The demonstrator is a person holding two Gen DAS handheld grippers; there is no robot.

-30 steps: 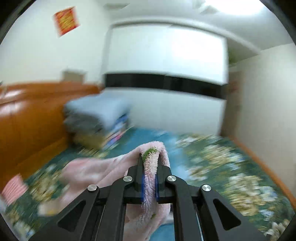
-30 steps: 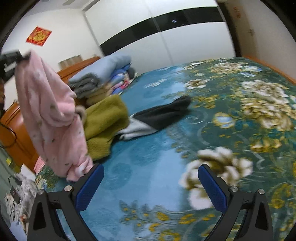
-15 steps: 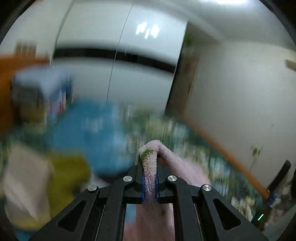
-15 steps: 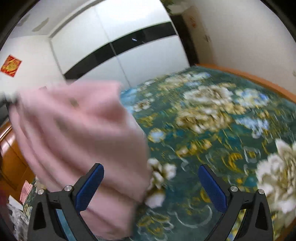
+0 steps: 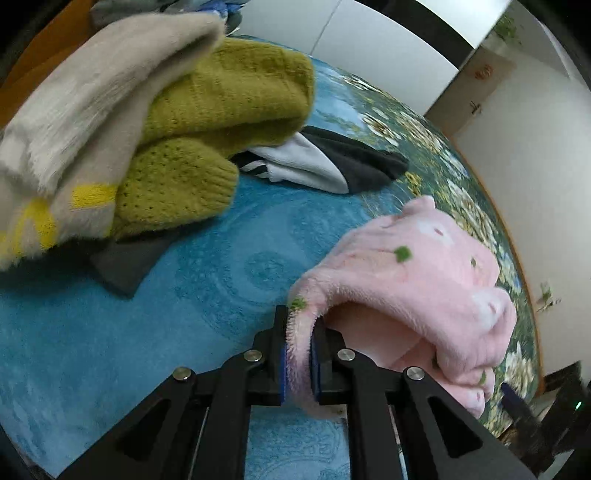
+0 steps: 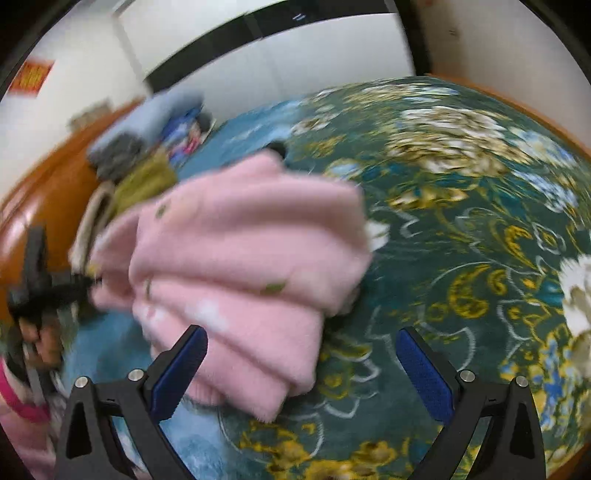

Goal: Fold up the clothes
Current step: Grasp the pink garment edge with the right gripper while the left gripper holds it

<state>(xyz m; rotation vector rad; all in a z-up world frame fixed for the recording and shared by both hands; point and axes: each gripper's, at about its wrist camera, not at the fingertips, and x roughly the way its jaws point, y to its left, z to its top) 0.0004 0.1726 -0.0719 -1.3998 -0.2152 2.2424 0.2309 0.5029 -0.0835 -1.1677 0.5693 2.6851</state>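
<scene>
**Pink fleece in left claw, low over the bed**

While the left gripper (image 5: 299,332) pinches a fold of the pink fleece garment (image 5: 413,288) between its blue pads, the rest of that garment bunches to the right of the jaws & lies low over the teal floral bedspread (image 5: 207,280). Jaws stand narrow, w/ only the fleece edge between them; a small green patch shows at the pinched hem.

Left wrist view: pile of clothes at upper left, well apart from the pink piece. Top of pile = beige fuzzy garment (image 5: 96,96) w/ yellow stripes, under it an olive knit sweater (image 5: 221,110), beside that a black-and-white garment (image 5: 325,162) flat on the spread. A dark grey piece (image 5: 125,262) pokes out under the pile's near edge.

Right wrist view (blurred): right gripper (image 6: 301,373) wide apart, nothing between its blue pads. Pink fleece sits ahead of it & toward its left finger, in several folds, overlapping that finger's tip in the picture; can't tell if it touches. Left gripper shows dark at the far left edge, at the garment's left end. Behind: olive knit, folded blankets (image 6: 147,125) stacked by the wooden headboard (image 6: 44,199), white wardrobe w/ a black band (image 6: 258,22). A pink sleeve (image 6: 18,406) at lower left corner
</scene>
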